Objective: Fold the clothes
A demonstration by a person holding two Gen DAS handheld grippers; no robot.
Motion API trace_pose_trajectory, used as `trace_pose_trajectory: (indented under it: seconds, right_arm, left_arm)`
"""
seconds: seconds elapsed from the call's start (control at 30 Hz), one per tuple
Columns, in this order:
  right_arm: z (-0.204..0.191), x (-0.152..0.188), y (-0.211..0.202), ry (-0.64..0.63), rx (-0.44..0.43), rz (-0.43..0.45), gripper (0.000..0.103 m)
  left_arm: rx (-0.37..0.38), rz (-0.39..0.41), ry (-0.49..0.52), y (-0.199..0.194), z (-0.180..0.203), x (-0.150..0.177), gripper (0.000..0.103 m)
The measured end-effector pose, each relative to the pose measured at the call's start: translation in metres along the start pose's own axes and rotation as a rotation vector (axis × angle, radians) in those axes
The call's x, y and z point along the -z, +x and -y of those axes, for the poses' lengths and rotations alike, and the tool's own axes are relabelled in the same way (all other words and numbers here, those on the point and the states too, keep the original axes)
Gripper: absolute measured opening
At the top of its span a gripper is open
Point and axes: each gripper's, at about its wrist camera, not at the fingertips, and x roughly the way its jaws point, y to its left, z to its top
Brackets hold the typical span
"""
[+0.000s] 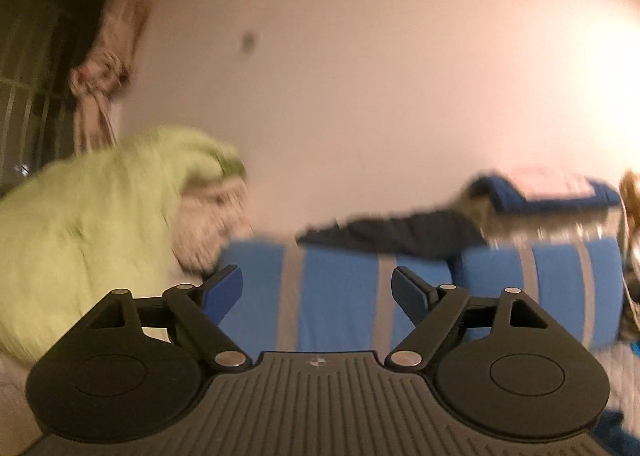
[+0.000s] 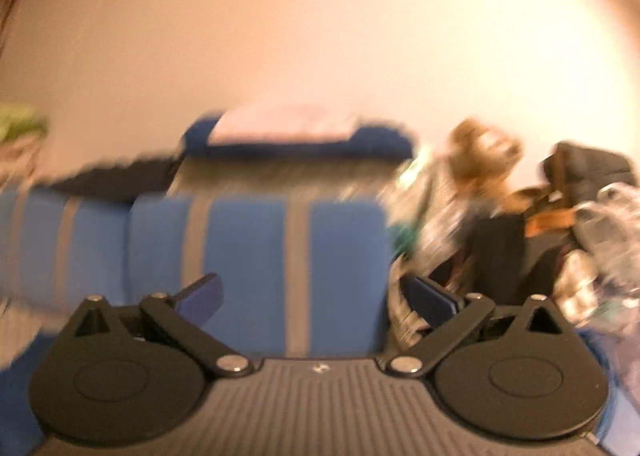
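Your left gripper [image 1: 318,282] and right gripper [image 2: 316,292] both hang wide and hold nothing, with the blue grey-striped cloth [image 1: 340,296] just beyond the fingertips, so level both views before pinching any edge.

Both grippers share black ribbed bodies, round discs, silver screws, and blue fingers [image 1: 224,290].

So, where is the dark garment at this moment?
In the left wrist view the dark garment lies on top of the blue striped surface, right of centre, between the green bedding and a folded blue item.
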Motion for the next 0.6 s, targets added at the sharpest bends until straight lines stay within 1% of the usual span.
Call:
trace_pose_trajectory:
  seconds: [0.1, 0.2, 0.4, 0.6]
  right_arm:
    - [0.018, -0.035, -0.015, 0.054, 0.073, 0.073, 0.103]
    - [0.032, -0.063, -0.034, 0.087, 0.101, 0.141, 0.103]
    - [0.047, -0.096, -0.071, 0.118, 0.105, 0.213, 0.103]
    - [0.051, -0.12, -0.103, 0.112, 0.088, 0.255, 0.103]
  left_arm:
    - [0.011, 0.039, -0.016, -0.01, -0.002, -0.019, 0.083]
    - [0.021, 0.078, -0.032, -0.021, -0.004, -0.038, 0.084]
    - [0.043, 0.155, -0.064, -0.041, -0.008, -0.077, 0.085]
    - [0.06, 0.182, -0.071, -0.063, -0.018, -0.093, 0.085]
